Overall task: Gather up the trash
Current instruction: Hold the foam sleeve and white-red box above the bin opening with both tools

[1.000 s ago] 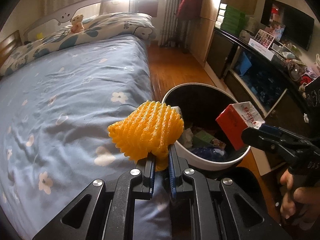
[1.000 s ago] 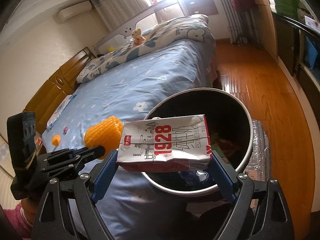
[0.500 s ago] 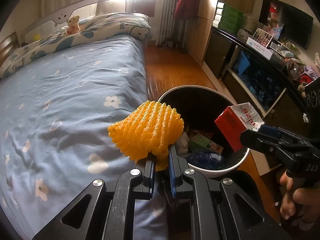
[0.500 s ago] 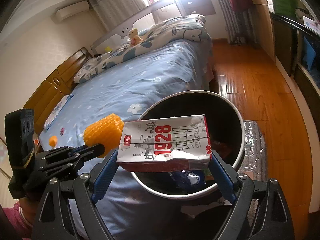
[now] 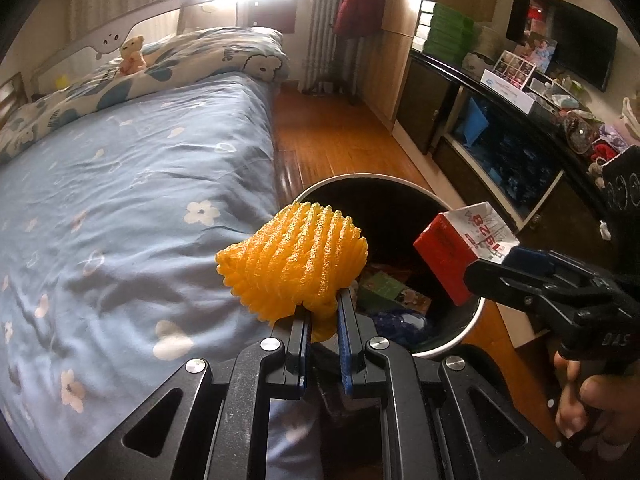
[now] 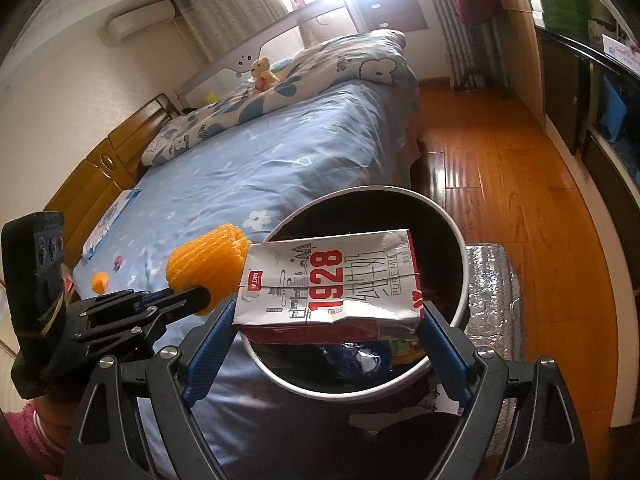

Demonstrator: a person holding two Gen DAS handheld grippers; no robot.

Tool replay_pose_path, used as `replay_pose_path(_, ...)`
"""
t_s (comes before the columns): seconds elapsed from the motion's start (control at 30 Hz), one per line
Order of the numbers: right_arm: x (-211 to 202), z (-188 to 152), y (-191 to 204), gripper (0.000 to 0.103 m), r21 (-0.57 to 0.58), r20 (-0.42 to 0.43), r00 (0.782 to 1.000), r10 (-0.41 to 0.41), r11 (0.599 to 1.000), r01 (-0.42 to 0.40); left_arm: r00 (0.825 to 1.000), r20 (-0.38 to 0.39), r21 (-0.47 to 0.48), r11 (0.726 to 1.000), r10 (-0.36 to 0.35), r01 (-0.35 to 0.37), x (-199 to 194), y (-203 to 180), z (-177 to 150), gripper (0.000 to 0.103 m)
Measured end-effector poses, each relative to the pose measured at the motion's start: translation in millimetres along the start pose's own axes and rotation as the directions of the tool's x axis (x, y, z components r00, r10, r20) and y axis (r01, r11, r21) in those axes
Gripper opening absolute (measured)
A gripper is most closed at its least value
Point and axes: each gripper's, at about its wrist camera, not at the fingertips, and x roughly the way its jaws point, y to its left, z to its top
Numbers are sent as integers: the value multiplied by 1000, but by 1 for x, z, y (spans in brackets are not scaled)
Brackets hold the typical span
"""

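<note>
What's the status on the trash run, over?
Left gripper shut on orange foam net, by the bin rim. Right gripper clamps milk carton over open trash bin. Nothing blocking the drop.

both wrist views look down, sharing the bin [image 5: 460, 344].

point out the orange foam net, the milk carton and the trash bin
orange foam net [image 5: 294, 262], left wrist view, middle of its ribbed body
milk carton [image 6: 328, 284], right wrist view, printed top face
trash bin [image 6: 460, 248], right wrist view, white rim
</note>
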Motion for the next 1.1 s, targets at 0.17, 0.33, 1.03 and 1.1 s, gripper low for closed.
replay_pose_path(0.17,1,1,-2,89,-2,-3,1000,-2,1000,2,1000,-9,7,1000,-6,6,5,-3,2,10)
replay_pose_path(0.33,2,1,-5,89,-4,-6,1000,-7,1000,7,1000,-18,11,1000,-10,10,6,-3,3,10)
replay_pose_path(1.03,9,10,-10,89,-35,-33,999,-20,999,19,999,-43,22,1000,-12,13,19,-13,10,10)
replay_pose_path(1.1,10,11,-10,89,-40,-35,999,-22,999,21,999,-45,21,1000,-12,13,19,-13,10,11)
